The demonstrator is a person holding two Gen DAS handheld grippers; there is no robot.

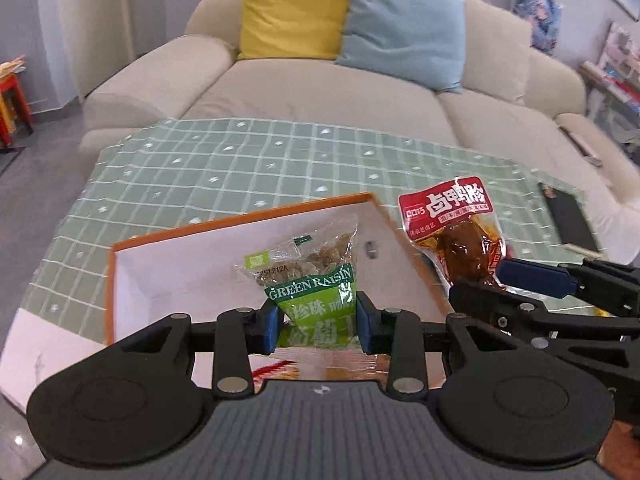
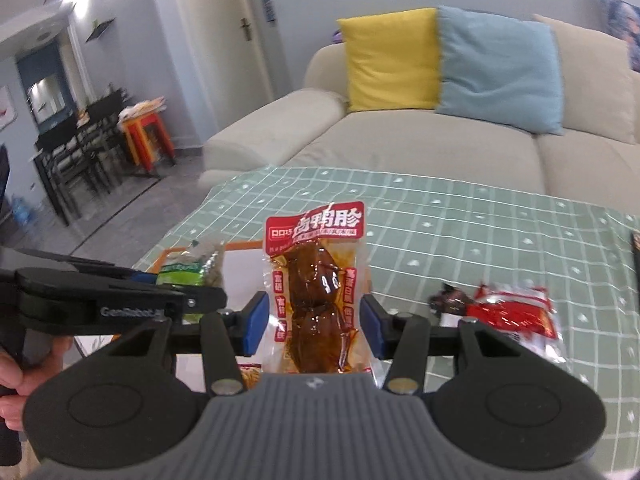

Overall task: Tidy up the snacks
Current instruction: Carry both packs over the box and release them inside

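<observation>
Left gripper (image 1: 318,322) is clamped on a green raisin packet (image 1: 310,280) — blue pads (image 1: 271,326) pinch its lower part from both sides, packet upright, held over the open orange-rimmed white box (image 1: 224,224). A second packet lies under the gripper inside the box, only partly visible. The box sits on the table with the green grid tablecloth (image 1: 224,164).

Just right of the box's right wall, the right gripper (image 2: 314,326) is closed on a red-topped braised duck gizzard pack (image 2: 318,292), held upright above the tablecloth, near the box edge but outside it. In the right wrist view the raisin packet shows behind the left gripper's arm at left.

Further right, on the cloth — a dark brown wrapped snack (image 2: 450,300) touching a red-and-white snack packet (image 2: 510,314). A black phone (image 1: 568,222) lies near the table's right edge. Beige sofa (image 1: 320,92) behind, with yellow cushion (image 1: 294,10) and blue cushion (image 1: 404,26).
</observation>
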